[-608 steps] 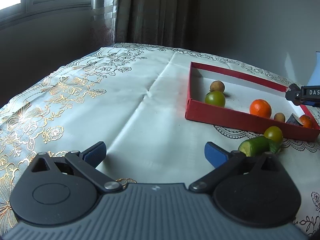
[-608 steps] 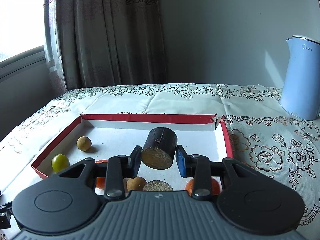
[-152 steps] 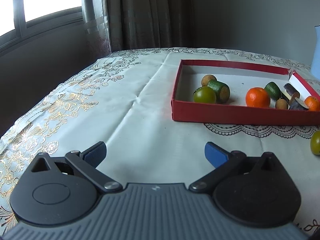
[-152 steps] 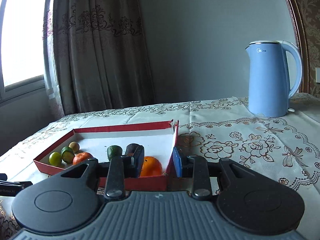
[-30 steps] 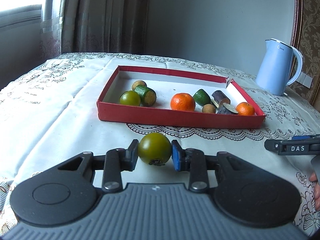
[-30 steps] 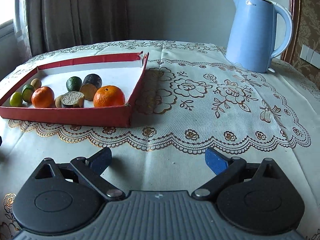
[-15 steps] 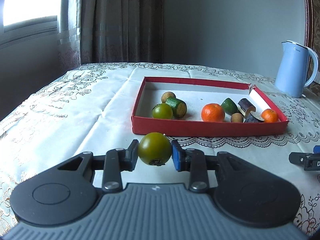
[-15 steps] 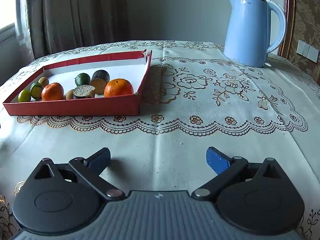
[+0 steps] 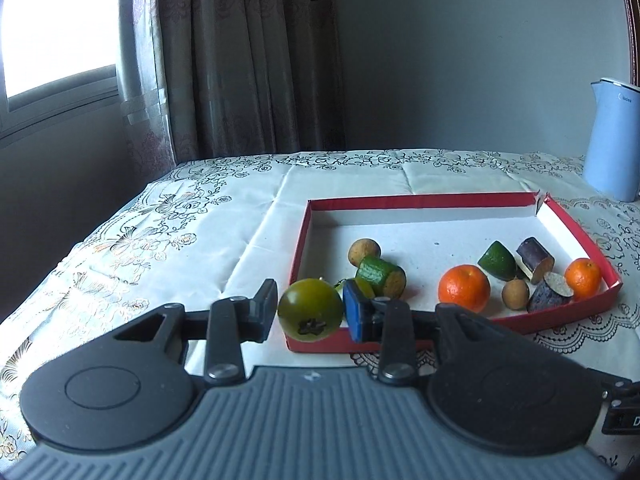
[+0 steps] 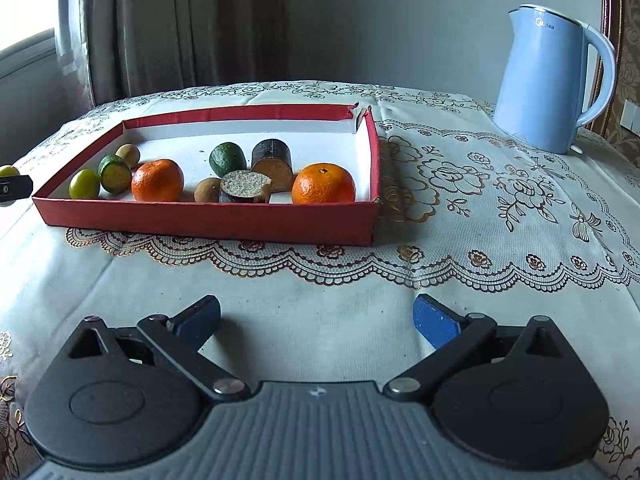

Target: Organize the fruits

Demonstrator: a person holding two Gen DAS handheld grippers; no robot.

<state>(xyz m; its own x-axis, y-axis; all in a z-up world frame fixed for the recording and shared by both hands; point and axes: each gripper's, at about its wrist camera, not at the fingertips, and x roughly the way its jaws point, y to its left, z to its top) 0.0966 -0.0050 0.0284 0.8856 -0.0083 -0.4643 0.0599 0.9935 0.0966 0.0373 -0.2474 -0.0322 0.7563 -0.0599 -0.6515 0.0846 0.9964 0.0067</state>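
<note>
Left wrist view shows your left gripper has carried the green fruit, clamped between its fingers, up to the red tray's near corner just ahead, while your right gripper waits, fingers apart.

Fruits in tray, kettle right

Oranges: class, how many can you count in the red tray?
2. One orange sits left of centre near the front wall of the red tray; the other orange sits by the front right corner. None seems hidden.
</note>
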